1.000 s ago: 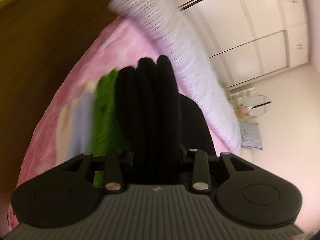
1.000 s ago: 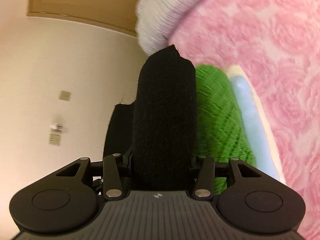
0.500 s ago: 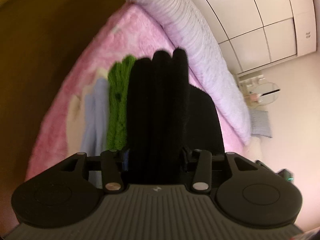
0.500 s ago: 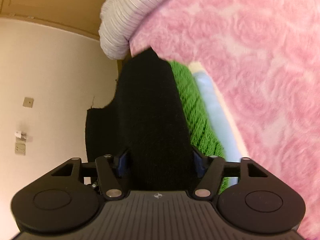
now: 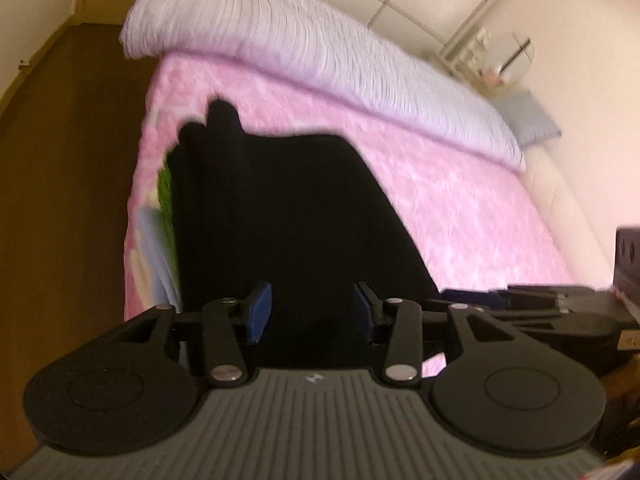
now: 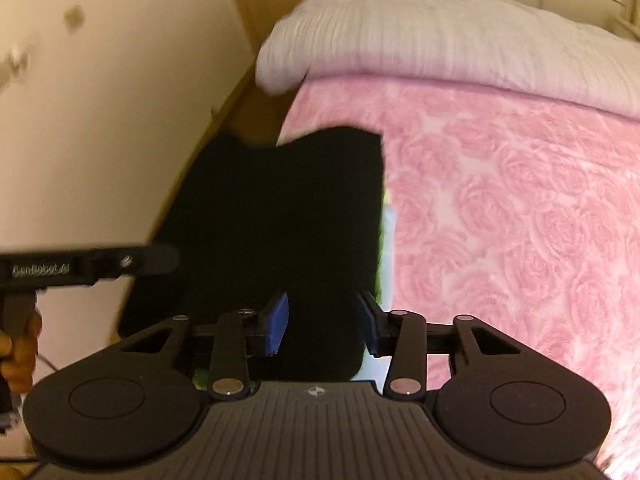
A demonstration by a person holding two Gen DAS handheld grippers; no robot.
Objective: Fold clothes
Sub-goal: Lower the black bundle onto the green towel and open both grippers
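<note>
Between the jaws of the left gripper [image 5: 312,312] and right gripper [image 6: 322,320], which have just been closing, the black garment [image 5: 280,220] sits clamped. It is best to keep its edge taut and level.

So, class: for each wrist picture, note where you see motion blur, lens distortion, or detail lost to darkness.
Left wrist view: the ribbed white duvet smears with motion blur; the wardrobe lines bow from the fisheye. Right wrist view: the wall at left streaks, while the pink blanket roses stay fairly readable. In both, the black garment is a featureless dark mass.
</note>
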